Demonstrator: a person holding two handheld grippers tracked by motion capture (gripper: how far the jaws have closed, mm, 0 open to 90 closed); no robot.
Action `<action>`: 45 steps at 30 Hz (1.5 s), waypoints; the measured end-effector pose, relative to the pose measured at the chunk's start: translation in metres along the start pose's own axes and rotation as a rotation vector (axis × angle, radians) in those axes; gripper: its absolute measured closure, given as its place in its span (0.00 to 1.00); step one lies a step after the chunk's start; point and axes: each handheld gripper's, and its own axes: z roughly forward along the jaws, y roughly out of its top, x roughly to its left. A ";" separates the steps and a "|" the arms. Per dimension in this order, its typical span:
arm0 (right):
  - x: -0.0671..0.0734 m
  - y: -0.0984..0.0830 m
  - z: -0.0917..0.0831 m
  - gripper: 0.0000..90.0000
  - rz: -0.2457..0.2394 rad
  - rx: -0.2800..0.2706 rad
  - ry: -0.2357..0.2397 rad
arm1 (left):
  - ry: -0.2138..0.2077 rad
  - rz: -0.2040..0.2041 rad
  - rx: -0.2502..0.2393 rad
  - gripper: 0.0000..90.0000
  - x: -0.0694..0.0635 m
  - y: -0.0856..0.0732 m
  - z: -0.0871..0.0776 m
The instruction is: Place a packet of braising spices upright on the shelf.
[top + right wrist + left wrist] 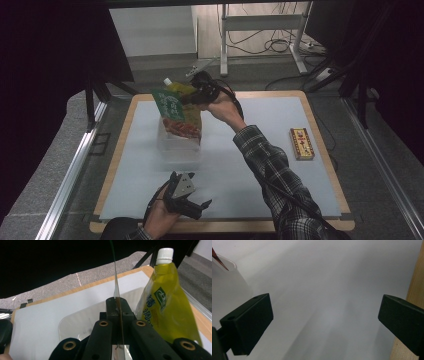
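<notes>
Left hand-held gripper: released, idle at tabletop near edge | Right hand-held gripper: clenched on the green-and-red pouch, held over clear bin toward the far-left corner | Yellow spouted pouch stands in bin | Risk: thin edge grip slips, or pouch topples its neighbour.

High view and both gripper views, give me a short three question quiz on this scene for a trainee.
1. True or false: the right gripper is shut on the edge of the green and red food packet.
2. Which stands in the clear plastic bin beside that packet? A. yellow spouted pouch B. glass jar C. metal can
3. Fill in: the left gripper is ____, with nothing between its jaws, over the pale mat.

Key: 1 true. 2 A. 3 open.
</notes>
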 end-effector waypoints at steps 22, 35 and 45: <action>-0.009 -0.007 -0.011 0.69 0.023 -0.035 -0.096 | 0.001 0.004 0.009 0.00 0.000 0.000 0.001; -0.012 -0.022 -0.032 0.50 0.038 -0.021 -0.170 | 0.004 0.002 0.009 0.00 -0.001 0.000 0.002; -0.008 -0.035 -0.040 0.34 0.033 -0.028 -0.202 | 0.004 0.002 0.010 0.00 -0.001 0.000 0.002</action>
